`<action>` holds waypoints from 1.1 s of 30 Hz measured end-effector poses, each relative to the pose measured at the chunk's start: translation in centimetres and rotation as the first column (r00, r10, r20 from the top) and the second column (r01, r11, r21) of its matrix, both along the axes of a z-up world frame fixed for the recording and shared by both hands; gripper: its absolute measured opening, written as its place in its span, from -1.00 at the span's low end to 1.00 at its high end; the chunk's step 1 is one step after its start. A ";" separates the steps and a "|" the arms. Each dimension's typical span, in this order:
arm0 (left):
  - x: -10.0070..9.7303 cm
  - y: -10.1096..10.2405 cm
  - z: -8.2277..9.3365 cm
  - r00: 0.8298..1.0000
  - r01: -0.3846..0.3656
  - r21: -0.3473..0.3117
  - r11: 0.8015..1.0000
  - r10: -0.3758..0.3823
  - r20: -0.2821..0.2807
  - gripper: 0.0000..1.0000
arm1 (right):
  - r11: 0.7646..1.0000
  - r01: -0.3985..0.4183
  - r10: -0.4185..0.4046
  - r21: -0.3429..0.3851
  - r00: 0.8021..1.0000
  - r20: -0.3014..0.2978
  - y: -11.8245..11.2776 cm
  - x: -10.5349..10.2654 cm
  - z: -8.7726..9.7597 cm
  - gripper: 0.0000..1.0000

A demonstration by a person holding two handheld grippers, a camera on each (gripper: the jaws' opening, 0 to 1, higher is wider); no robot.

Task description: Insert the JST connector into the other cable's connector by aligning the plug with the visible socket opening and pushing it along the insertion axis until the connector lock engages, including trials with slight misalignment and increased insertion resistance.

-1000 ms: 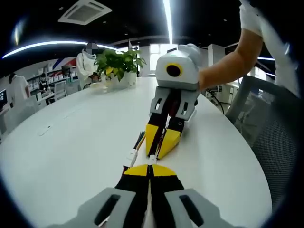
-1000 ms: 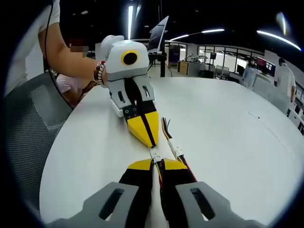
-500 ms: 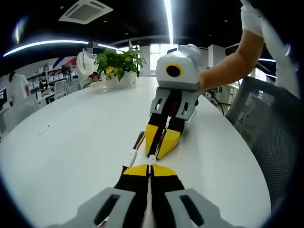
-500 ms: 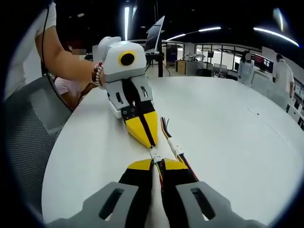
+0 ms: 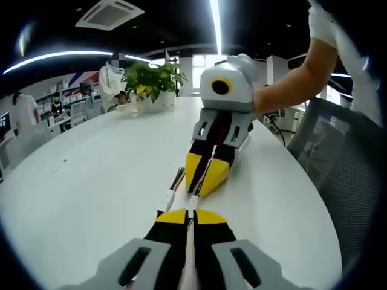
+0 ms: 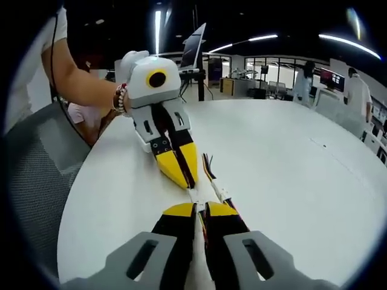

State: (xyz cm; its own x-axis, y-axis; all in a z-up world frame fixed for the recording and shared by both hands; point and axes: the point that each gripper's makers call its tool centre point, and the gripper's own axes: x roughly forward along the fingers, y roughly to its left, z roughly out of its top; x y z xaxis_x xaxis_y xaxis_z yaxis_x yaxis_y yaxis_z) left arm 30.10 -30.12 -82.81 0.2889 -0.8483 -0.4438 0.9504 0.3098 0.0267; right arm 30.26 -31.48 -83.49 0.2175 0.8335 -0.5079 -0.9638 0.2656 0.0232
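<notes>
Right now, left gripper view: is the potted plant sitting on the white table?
Yes, the potted plant stands on the far edge of the white table, beyond the two grippers that meet tip to tip.

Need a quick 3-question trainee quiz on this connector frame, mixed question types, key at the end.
1. True or false: the left gripper and the right gripper meet tip to tip over the white table.
2. Which lies beside the grippers' tips on the table: A) a second white connector with coloured wires, B) a screwdriver, C) a roll of tape?
3. What stands at the table's far end in the left gripper view?

Key: 1 true; 2 A; 3 a potted plant.
</notes>
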 end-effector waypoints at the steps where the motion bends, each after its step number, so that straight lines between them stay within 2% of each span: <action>1: 0.0 0.0 0.1 1.000 -0.001 0.001 1.000 0.001 0.000 -1.00 | 1.000 0.004 -0.004 0.003 1.000 -0.002 0.0 0.0 0.2 -0.91; 12: -0.4 0.4 1.7 0.999 -0.033 -0.012 0.999 0.033 0.013 -0.96 | 0.999 0.038 -0.038 0.007 0.999 0.013 -0.9 -0.3 1.7 -0.81; 24: -1.3 1.5 5.0 0.992 -0.126 -0.071 0.990 0.127 0.011 -0.80 | 0.994 0.102 -0.104 0.029 0.993 0.059 -2.4 -0.6 4.8 -0.68; 27: -2.0 1.8 6.3 0.988 -0.151 -0.105 0.983 0.153 0.012 -0.77 | 0.992 0.120 -0.122 0.028 0.990 0.068 -2.9 -1.0 5.5 -0.67; 33: -3.0 2.7 7.4 0.981 -0.189 -0.106 0.976 0.193 0.029 -0.75 | 0.989 0.141 -0.144 0.037 0.985 0.092 -3.8 -1.9 6.8 -0.66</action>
